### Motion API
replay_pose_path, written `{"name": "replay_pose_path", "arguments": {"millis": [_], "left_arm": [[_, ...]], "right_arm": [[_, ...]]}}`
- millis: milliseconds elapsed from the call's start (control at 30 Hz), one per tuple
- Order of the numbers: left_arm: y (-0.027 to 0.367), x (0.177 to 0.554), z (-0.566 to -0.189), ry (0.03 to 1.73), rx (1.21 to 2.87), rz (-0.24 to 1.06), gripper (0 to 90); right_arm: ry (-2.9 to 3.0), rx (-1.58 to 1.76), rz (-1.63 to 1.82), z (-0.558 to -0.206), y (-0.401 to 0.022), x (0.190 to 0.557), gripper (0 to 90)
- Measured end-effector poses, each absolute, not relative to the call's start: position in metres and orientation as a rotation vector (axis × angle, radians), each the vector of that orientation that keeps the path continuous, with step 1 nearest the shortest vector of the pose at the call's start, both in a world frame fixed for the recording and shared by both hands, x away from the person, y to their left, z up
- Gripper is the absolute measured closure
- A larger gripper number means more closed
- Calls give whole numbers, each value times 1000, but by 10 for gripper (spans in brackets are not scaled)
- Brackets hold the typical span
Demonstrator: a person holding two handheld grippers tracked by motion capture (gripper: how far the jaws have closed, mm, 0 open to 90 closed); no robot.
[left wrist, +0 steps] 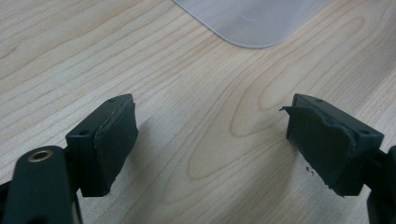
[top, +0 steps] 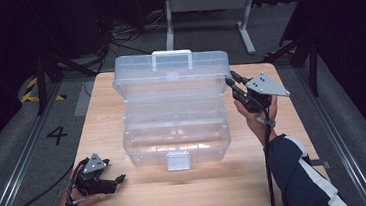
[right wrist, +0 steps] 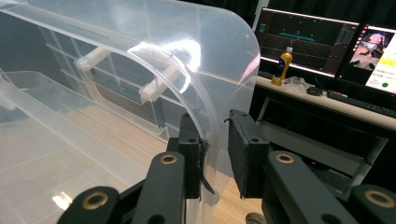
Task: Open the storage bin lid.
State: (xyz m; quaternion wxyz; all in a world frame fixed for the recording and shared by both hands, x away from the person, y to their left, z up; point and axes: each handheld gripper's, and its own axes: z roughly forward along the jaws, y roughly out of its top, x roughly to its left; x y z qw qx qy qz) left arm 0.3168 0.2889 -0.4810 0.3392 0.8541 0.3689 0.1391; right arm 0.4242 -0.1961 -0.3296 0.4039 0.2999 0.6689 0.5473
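right claw (right wrist: 215, 156) pinching raised lid rim of clear plastic storage box (top: 174, 114) | left claw (left wrist: 212, 144) spread, empty, over wooden counter (left wrist: 196, 107) | advice: swing lid slowly, grip firm

I see a light wooden table (top: 144, 196) on grey carpet floor (top: 19, 147); white metal desk frame (top: 207, 3) behind it, room dark.

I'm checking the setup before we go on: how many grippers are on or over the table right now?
2. The left gripper rests low at the table's near left corner, open and empty. The right gripper is at the far right, its jaws around the edge of the clear box's open lid.
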Motion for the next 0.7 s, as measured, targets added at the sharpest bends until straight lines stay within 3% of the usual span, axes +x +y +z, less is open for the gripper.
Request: {"name": "replay_pose_path", "arguments": {"millis": [400, 533, 700], "left_arm": [[288, 317, -481, 967, 2219, 365, 169], [288, 317, -481, 967, 2219, 365, 169], [288, 317, -481, 968, 2220, 365, 169]], "right_arm": [[1699, 788, 1399, -319, -196, 442, 772], [1680, 766, 1355, -311, -193, 448, 834], [1691, 777, 1331, -308, -193, 458, 842]]}}
